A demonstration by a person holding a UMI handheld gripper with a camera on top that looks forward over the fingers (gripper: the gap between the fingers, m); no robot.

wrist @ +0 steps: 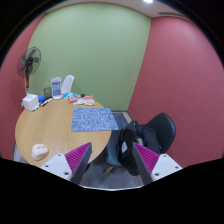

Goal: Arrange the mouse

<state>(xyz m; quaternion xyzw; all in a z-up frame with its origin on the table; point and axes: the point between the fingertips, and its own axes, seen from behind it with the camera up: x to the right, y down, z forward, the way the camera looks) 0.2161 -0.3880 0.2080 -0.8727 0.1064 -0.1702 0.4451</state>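
The white mouse point(39, 151) sits at the round bench's point(55, 125) near edge, well left of the grey mat point(92, 120). The claw point(112, 160) hangs wide open, empty. The mouse is probably light, hard and slick; grip its flanks.

A: Clearance ahead of the fingers point(108, 160)?

B: They stand apart with nothing between them. At twelve o'clock the bench point(55, 128) shows bare wood up to the mat point(92, 120).

A: Obstructions?

B: The mouse point(40, 151) sits at ten o'clock near the bench's front edge, with open wood around it. A black chair point(150, 138) stands at two o'clock, close against the bench's right side. Clutter point(58, 92) lines the far edge at eleven o'clock, with a fan point(30, 62) behind it.

A: Passage?

B: The left and centre of the bench are open; the right is blocked by the chair.
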